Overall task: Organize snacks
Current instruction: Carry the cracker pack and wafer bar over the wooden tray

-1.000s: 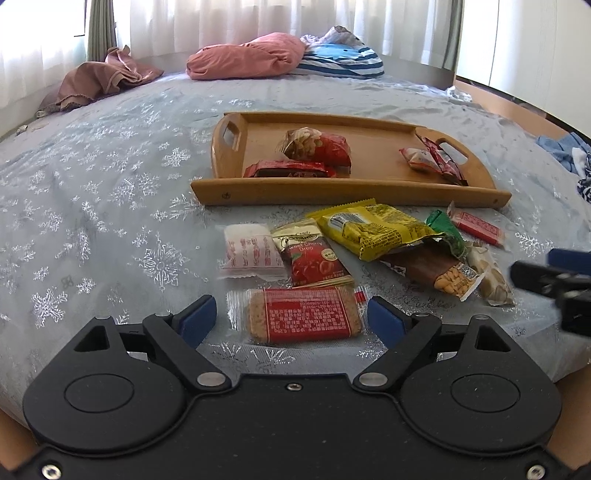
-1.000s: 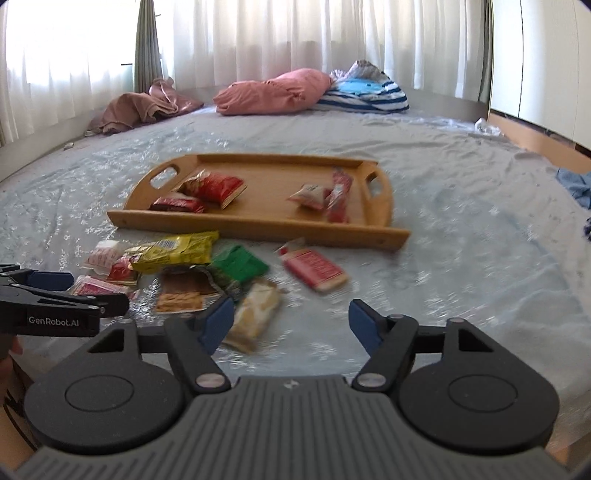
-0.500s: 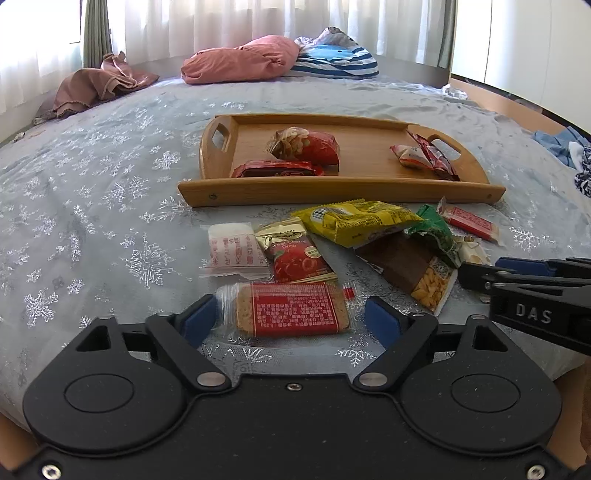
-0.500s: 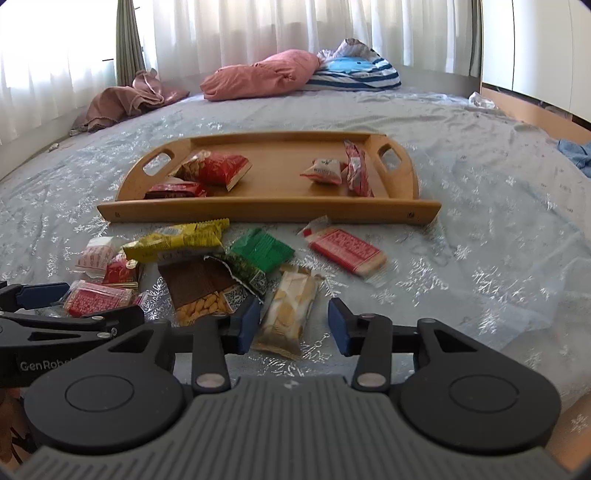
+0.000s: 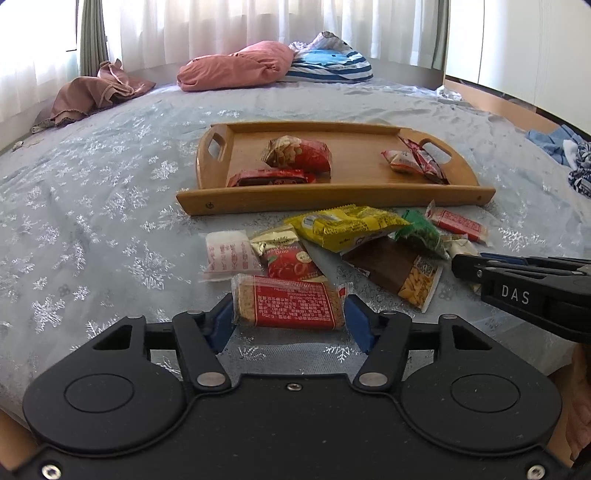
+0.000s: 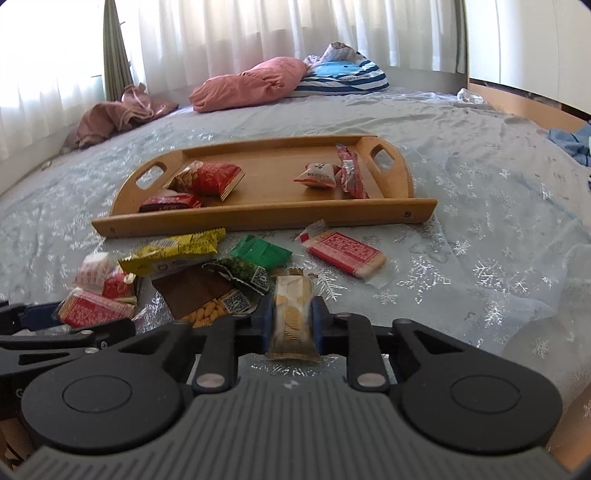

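The left gripper [image 5: 290, 319] has just been closing its jaws, and its blue pads now press on the two short ends of a red-labelled cracker pack [image 5: 291, 302] that lies flat on the bedspread [image 5: 110, 221]. The right gripper [image 6: 291, 321] has just been closing too; its pads pinch a narrow tan biscuit pack [image 6: 294, 314] by its long sides, the pack pointing away from the camera.

Just beyond the cracker pack, in the left wrist view, lie a white-and-pink packet [image 5: 229, 253] on the left and a gold-and-red cherry packet [image 5: 288, 254] beside it. Right of these a yellow bag [image 5: 343, 227] overlaps a brown bag showing peanuts [image 5: 399, 273], and a green packet [image 5: 421, 232] rests against both. Further right, near the tray, lies a red-and-white wafer pack [image 5: 458, 225], apart from the heap.

Beyond the loose snacks stands a wooden tray [image 5: 332, 199] with cut-out handles at both ends. It holds a red nut bag [image 5: 299, 155] and a dark red bar [image 5: 271, 179] toward its left end, and a small red-and-white packet [image 5: 400, 160] touching a slim red stick pack [image 5: 424, 162] toward its right end.

At the far edge of the bed lie a pink pillow [image 5: 236, 66], a blue striped cushion [image 5: 328, 64] and a crumpled mauve cloth [image 5: 96, 92], with white curtains [image 5: 258, 26] behind.
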